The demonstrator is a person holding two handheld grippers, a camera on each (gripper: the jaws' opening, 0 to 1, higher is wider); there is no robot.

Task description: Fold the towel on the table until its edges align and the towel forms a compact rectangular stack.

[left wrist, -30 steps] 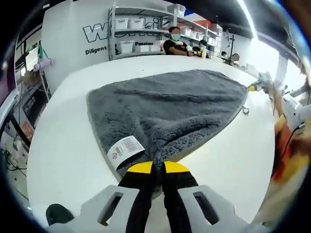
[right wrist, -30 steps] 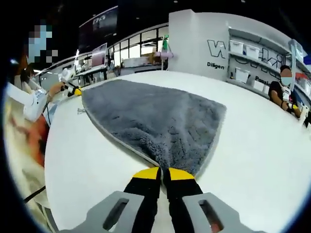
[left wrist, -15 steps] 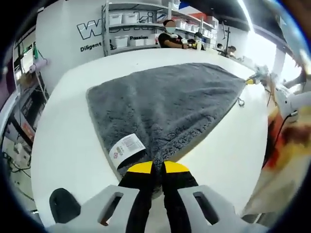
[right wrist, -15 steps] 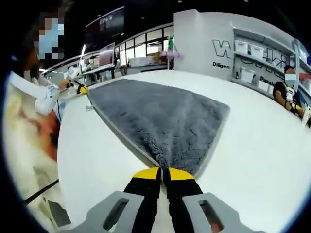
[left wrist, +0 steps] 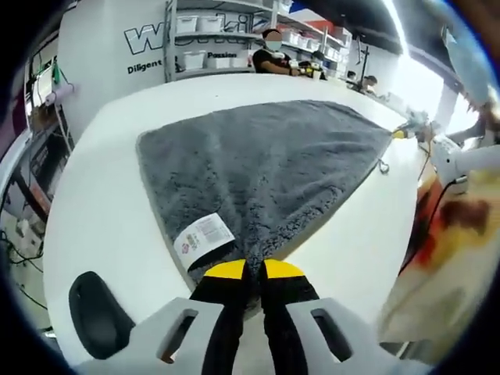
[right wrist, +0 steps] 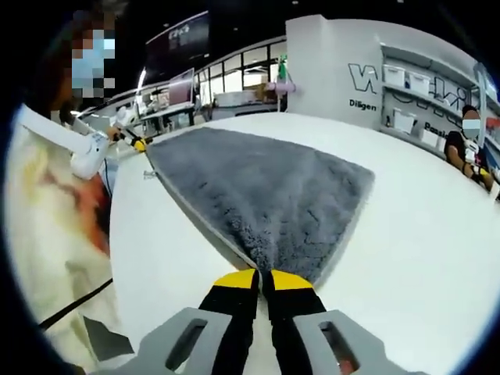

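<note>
White table [left wrist: 101, 180] under grey towel [left wrist: 258, 164]

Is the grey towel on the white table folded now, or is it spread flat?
Spread flat: the fluffy grey towel lies open as one layer on the white table, corners pinched.

towel [left wrist: 266, 160]: dark grey, fluffy; paler grey edge trim
towel tag [left wrist: 203, 239]: white w/ small print
table [left wrist: 109, 148]: plain white
left gripper [left wrist: 254, 271]: black jaws, yellow tips, grey body
right gripper [right wrist: 262, 280]: same colours
</note>
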